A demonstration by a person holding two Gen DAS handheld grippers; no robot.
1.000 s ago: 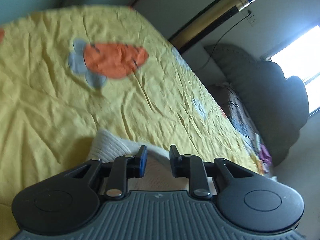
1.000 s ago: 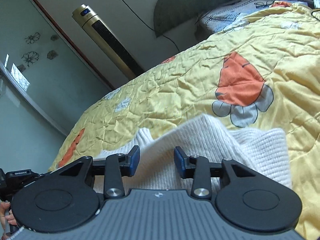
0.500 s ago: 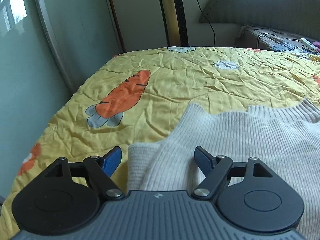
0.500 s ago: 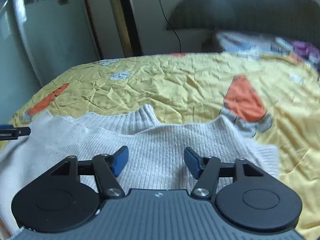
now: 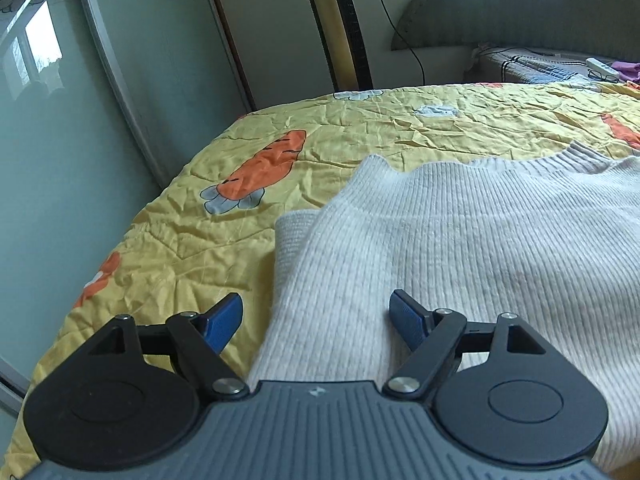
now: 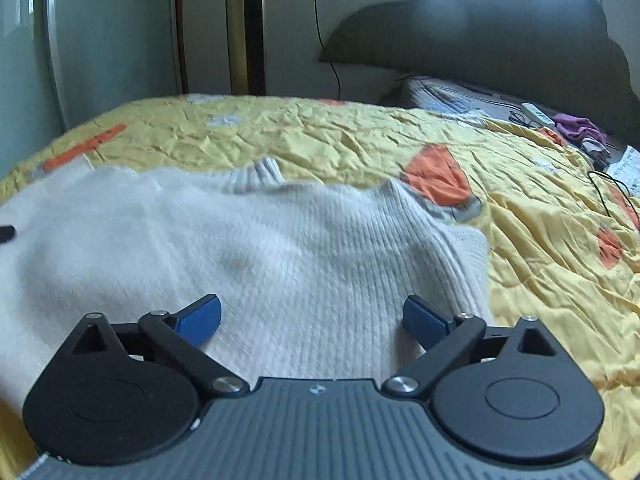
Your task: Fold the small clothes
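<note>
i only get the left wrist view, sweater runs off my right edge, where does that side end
Observer: The sweater ends on the yellow quilt, its right sleeve folded in beside an orange carrot print.
Operator: right gripper holding anything
Observer: No. The right gripper has just been opening; its blue fingers stand wide over the knit, pinching nothing.
Operator: anything past that end
Observer: A purple cloth lies near the headboard.
</note>
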